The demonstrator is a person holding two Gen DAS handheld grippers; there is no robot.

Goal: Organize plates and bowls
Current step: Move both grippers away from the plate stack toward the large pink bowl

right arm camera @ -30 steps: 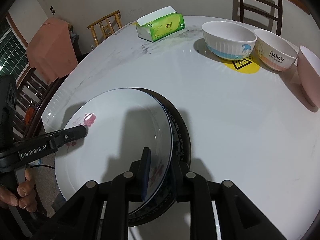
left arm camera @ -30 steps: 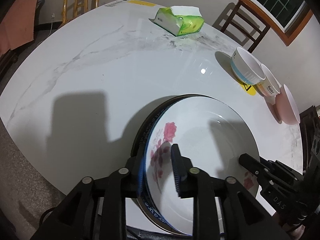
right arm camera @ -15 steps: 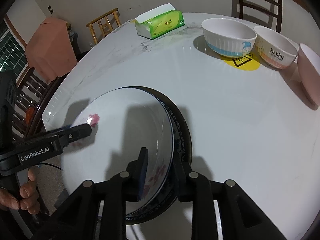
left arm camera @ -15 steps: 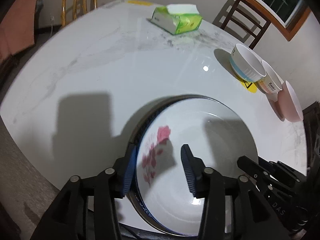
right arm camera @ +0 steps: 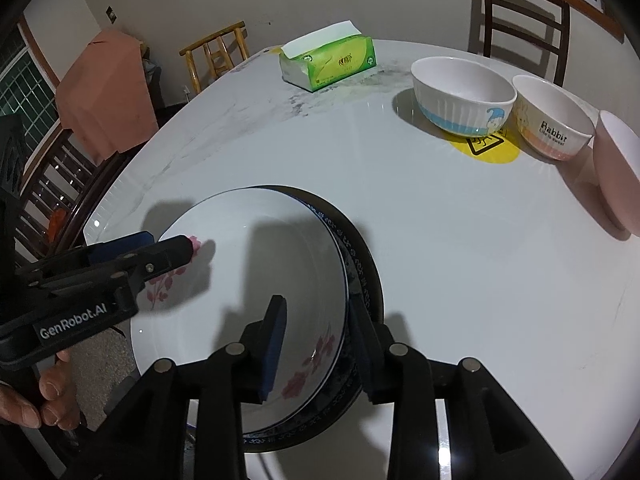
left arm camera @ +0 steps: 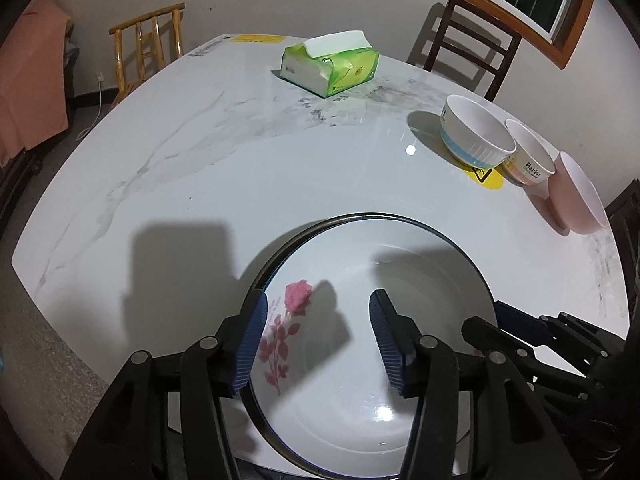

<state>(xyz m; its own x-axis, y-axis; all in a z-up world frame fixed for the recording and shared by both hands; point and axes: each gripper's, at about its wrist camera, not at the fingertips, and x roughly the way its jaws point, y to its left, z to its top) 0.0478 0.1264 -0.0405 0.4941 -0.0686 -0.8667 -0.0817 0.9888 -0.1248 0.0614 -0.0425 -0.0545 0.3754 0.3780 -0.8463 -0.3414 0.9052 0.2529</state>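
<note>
A white plate with pink flowers [left arm camera: 340,420] [right arm camera: 240,220] lies nested in a dark-rimmed, blue-patterned plate [left arm camera: 320,227] [right arm camera: 362,268] at the near edge of the marble table [left arm camera: 200,180]. My left gripper [left arm camera: 319,306] straddles the left rim of the plates. Its jaws are opening and its blue pads stand off the plate. My right gripper [right arm camera: 316,320] straddles the right rim. Its jaws are opening too, and its pads are apart from the white plate. At the right stand three bowls: a white one with a blue band [left arm camera: 476,140] [right arm camera: 460,92], a "Rabbit" bowl [left arm camera: 528,160] [right arm camera: 552,120] and a pink bowl [left arm camera: 576,196] [right arm camera: 616,172].
A green tissue box [left arm camera: 330,66] [right arm camera: 328,62] sits at the far side of the table. Wooden chairs [left arm camera: 148,48] [left arm camera: 468,36] stand around it. A yellow sticker [right arm camera: 486,148] lies under the blue-band bowl. A hand [right arm camera: 32,400] holds the left gripper.
Both grippers' jaws have widened and let go of the white plate's rim. The plate has settled into the dark one. The left gripper has drawn back and up a little.
</note>
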